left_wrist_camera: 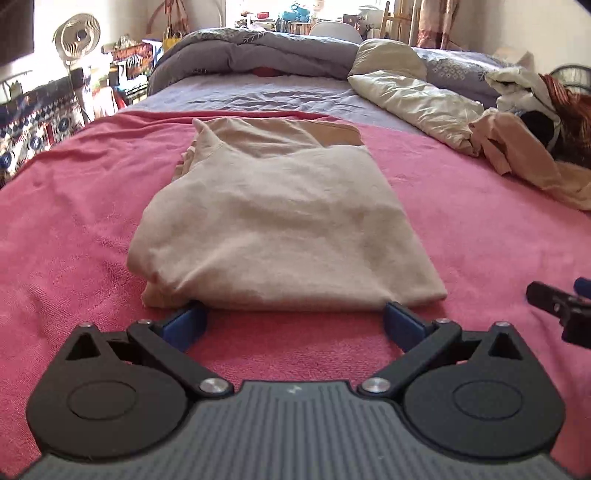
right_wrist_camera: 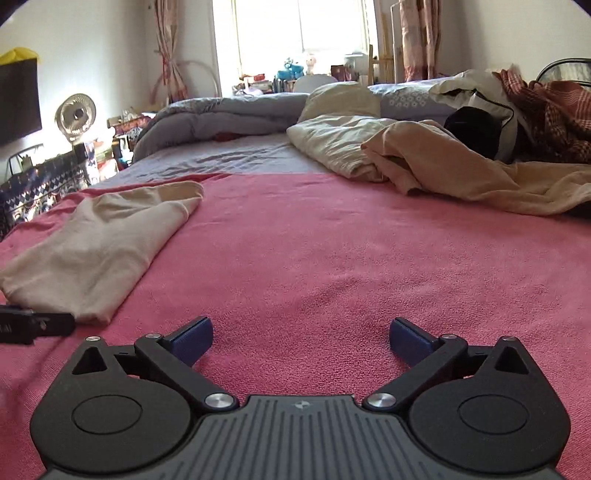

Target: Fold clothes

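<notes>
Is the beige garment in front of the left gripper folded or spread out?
Folded. The beige garment lies as a narrow layered strip on the pink blanket, with doubled edges at its near end.

Domestic bedroom — bed under pink blanket [right_wrist_camera: 332,258], grey duvet [left_wrist_camera: 258,51], curtained window [right_wrist_camera: 295,29], fan [left_wrist_camera: 79,35] far left.

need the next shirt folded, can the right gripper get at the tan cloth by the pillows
Probably yes: the right gripper is open over bare pink blanket, and nothing lies between it and the tan cloth ahead.
</notes>
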`<control>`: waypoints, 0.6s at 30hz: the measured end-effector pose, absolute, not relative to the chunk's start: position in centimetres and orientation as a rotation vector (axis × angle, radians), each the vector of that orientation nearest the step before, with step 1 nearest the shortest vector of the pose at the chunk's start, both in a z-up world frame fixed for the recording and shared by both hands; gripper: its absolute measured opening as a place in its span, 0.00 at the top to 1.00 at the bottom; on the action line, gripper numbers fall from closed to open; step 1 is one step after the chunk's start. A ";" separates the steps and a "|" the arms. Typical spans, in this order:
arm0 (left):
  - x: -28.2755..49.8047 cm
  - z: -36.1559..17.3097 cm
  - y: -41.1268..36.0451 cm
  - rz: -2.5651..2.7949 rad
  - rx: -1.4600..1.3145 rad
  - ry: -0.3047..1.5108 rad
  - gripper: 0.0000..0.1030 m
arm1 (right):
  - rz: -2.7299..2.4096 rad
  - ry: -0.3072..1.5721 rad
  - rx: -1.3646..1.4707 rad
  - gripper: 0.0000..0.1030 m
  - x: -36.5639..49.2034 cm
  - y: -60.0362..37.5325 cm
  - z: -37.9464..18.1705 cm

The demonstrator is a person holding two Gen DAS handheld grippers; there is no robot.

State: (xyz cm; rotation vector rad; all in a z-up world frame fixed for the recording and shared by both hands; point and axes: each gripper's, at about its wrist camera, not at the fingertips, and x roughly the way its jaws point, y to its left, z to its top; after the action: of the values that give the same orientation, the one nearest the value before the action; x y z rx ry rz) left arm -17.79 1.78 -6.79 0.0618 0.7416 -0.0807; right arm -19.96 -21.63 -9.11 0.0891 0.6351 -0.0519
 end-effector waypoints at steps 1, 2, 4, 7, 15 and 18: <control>-18.2 -7.0 1.5 -0.070 0.070 0.716 0.00 | -0.051 0.634 0.091 0.00 -20.0 -21.6 -9.1; -18.4 -7.1 1.5 -0.065 0.063 0.701 0.00 | -0.050 0.633 0.094 0.00 -20.0 -21.6 -9.2; -18.2 -7.1 1.7 -0.077 0.047 0.705 0.00 | -0.048 0.630 0.100 0.00 -20.0 -21.7 -9.2; -18.1 -7.1 2.4 -0.105 0.028 0.705 0.00 | -0.045 0.627 0.109 0.00 -20.1 -21.8 -9.3; -18.4 -7.0 2.9 -0.118 0.009 0.680 0.00 | -0.047 0.622 0.109 0.00 -20.2 -21.8 -8.8; -18.4 -7.0 3.1 -0.123 -0.006 0.672 0.00 | -0.048 0.621 0.108 0.00 -20.2 -21.9 -8.8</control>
State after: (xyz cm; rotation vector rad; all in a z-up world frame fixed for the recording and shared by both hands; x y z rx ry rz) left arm -18.40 3.11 -6.97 -0.0064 0.6721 -0.1226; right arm -20.16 -21.88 -8.75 0.1083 0.6208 -0.0480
